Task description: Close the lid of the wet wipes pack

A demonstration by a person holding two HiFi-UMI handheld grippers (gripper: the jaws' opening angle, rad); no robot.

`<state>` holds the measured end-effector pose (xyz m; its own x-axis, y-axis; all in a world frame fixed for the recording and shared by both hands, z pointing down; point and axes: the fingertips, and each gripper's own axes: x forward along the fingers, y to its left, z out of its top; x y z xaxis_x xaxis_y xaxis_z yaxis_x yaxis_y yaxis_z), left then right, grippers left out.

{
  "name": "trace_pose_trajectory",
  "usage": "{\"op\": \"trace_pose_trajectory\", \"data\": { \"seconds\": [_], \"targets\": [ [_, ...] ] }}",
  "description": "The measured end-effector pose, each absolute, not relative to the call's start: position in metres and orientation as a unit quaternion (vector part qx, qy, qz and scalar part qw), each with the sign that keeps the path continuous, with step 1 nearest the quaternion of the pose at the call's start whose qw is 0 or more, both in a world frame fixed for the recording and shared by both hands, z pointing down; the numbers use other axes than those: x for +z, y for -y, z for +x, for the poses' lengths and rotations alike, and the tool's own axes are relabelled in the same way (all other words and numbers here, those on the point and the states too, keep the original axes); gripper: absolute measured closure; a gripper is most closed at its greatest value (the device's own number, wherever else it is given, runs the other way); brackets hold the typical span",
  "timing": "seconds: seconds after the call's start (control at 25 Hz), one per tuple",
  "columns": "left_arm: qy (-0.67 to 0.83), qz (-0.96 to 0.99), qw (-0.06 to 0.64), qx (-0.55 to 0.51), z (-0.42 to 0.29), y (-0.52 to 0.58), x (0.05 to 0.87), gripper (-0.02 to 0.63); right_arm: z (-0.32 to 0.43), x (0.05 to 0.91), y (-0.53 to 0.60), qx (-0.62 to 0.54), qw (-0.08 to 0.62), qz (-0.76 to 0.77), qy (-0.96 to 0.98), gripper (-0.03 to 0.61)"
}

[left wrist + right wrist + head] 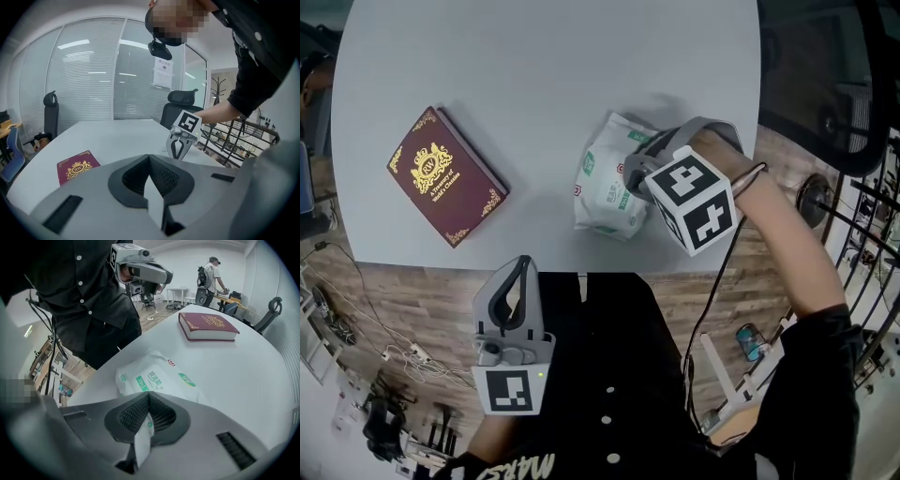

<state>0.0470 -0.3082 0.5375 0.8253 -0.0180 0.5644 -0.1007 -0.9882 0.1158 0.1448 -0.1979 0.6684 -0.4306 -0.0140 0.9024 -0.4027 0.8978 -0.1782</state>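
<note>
Wet wipes pack (605, 187), lid (142, 439) in right claw (149, 397)

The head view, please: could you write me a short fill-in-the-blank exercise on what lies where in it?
In the head view the book lies to the ___ of the pack.
The gripper down at the pack is the ___ one.
The pack and the book both lie on the ___.
The left gripper is shut and holds ___.
Missing words: left; right; table; nothing.
</note>
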Motion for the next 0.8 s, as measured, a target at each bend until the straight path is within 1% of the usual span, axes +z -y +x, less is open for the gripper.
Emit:
{"op": "trace_pose_trajectory", "data": {
  "seconds": [0.44, 0.56, 0.8],
  "targets": [
    [0.027, 0.958, 0.062, 0.279, 0.056, 0.311, 0.528, 0.6, 0.147, 0.666, 0.2, 0.182, 0.521, 0.147, 0.821, 0.549],
    [0.027, 0.963, 0.055, 0.261, 0.062, 0.314, 0.515, 0.6, 0.148, 0.65, 0.207, 0.187, 0.498, 0.19, 0.825, 0.549],
    [0.025, 0.972, 0.04, 0.229, 0.07, 0.318, 0.476, 0.6, 0.158, 0.591, 0.222, 0.173, 0.447, 0.334, 0.812, 0.549]
  ]
}}
